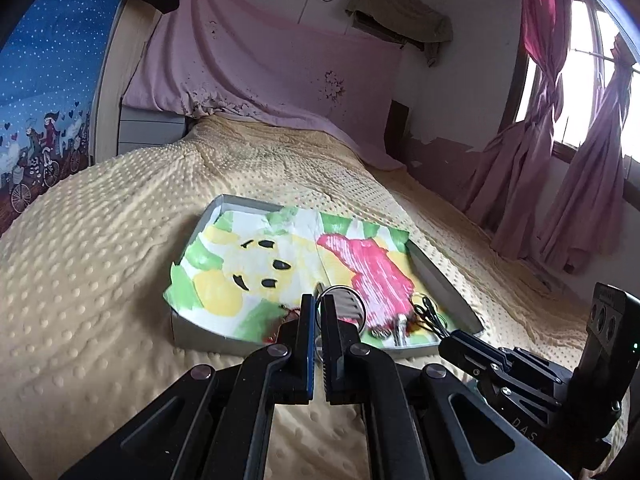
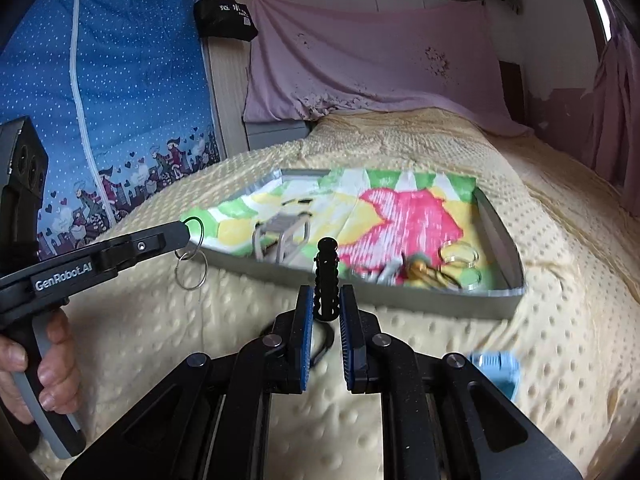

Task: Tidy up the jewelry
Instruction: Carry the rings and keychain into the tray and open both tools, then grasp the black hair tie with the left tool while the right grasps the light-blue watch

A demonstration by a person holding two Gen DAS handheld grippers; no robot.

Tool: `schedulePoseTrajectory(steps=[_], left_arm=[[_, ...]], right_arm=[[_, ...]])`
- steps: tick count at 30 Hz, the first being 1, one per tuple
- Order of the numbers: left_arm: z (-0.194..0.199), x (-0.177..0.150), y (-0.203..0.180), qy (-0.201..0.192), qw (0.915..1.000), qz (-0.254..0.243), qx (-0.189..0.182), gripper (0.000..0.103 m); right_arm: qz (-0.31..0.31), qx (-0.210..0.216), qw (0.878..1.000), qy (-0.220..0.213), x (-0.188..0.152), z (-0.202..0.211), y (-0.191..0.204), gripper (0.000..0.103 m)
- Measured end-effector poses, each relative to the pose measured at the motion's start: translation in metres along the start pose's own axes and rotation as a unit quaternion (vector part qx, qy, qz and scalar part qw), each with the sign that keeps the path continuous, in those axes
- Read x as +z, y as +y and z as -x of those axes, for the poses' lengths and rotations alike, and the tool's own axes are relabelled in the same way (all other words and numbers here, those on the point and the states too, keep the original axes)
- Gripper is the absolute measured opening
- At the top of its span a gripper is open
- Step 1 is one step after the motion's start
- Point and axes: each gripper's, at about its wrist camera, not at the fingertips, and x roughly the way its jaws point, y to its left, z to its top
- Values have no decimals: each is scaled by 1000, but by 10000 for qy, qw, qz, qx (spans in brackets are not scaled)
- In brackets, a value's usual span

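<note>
My left gripper is shut on linked silver rings, which also show hanging from its tip in the right wrist view, left of the tray. My right gripper is shut on a black ribbed jewelry stand, held upright in front of the tray. The grey tray lies on the bed, lined with a green, yellow and pink painted sheet. More jewelry lies in its near right corner: clear rings, a dark tangled piece and a silver piece.
The bed has a yellow bumpy blanket. A light blue object lies on it near my right gripper. A silver wire rack sits in the tray's left part. A blue fabric wardrobe stands left; pink curtains hang right.
</note>
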Motion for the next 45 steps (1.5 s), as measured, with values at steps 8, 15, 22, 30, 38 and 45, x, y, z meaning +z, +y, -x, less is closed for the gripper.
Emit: schedulePoseTrajectory(steps=[8,15,22,30,38,45], left_arm=[[-50,9,13,295,9987,176,389,3],[-72,0,16,797,9956,166,469,3],[-74,-6,16,934,9942,193,505,4],[-67,-7,19,944,9939,285,499,4],[-39,-7,13,666,9957,222,600,55],[-2,-11,3,221,9976,119,649,89]], right_arm=[[-379,118,9991,172,21,-43,-18,12],[-651,159,9958,621,16,-71,-29,12],[-674,155,9943,814,12,-81,-26,12],[-683,70,9950,723,13,-74,-30,13],[-760,-216,9965,270,14,-40,-37,38],[-782,-413,9961,-75,16,-2,-43,55]])
